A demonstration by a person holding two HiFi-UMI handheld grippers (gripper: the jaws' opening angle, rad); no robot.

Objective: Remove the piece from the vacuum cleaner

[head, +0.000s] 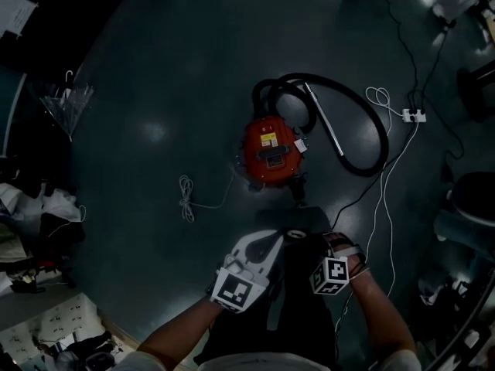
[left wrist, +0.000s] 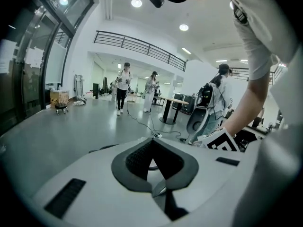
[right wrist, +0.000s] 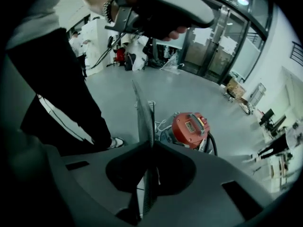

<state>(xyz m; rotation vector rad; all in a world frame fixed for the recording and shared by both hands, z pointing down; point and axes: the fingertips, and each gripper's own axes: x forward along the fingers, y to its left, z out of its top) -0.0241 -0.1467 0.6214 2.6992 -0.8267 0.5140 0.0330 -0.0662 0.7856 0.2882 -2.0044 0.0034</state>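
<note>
Held out ahead side by side, the left hand-held gripper (left wrist: 155, 163) is closed empty, while the right hand-held gripper (right wrist: 150, 151) pinches a thin piece (right wrist: 143, 115).

Red vacuum cleaner (head: 271, 151), black hose (head: 384, 134), white cord (head: 186, 200), grey piece (right wrist: 143, 117)

the left tool (left wrist: 154, 148) view sits close behind its own jaws and faces nearly level across the hall, low over the floor (left wrist: 71, 136). the right tool (right wrist: 147, 174) view faces steeply down past the thin piece (right wrist: 143, 122) held edge-on in its jaws, to the vacuum cleaner (right wrist: 190, 128) ahead and well below. the head view looks steeply down from above both tools; it shares that vacuum cleaner and the floor around it with the right tool view.
</note>
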